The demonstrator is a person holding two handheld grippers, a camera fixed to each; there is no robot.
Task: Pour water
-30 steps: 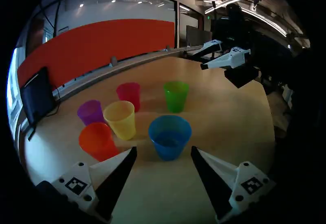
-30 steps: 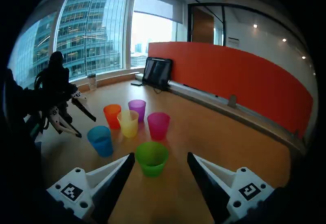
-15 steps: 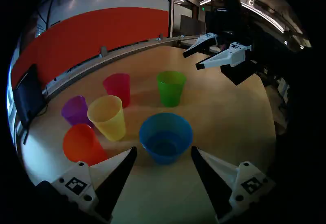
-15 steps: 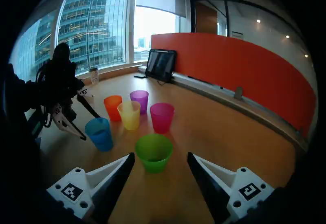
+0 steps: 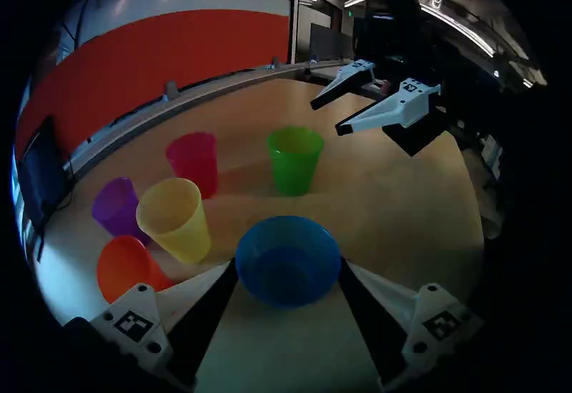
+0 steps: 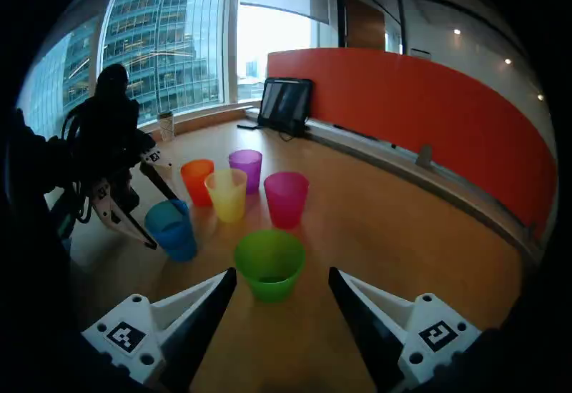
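While its fingers stand spread apart, the left gripper (image 5: pixel 287 268) has the blue cup (image 5: pixel 288 261) between their tips, upright on the wooden table (image 5: pixel 400 200); whether they touch it I cannot tell. Just behind stand the yellow cup (image 5: pixel 171 218) and the green cup (image 5: pixel 294 158). Farther, the right gripper (image 5: pixel 325 120) hovers above the table near the green cup, its fingers also spread.

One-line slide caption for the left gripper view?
Open left gripper brackets the blue cup, with the green cup and right gripper beyond.
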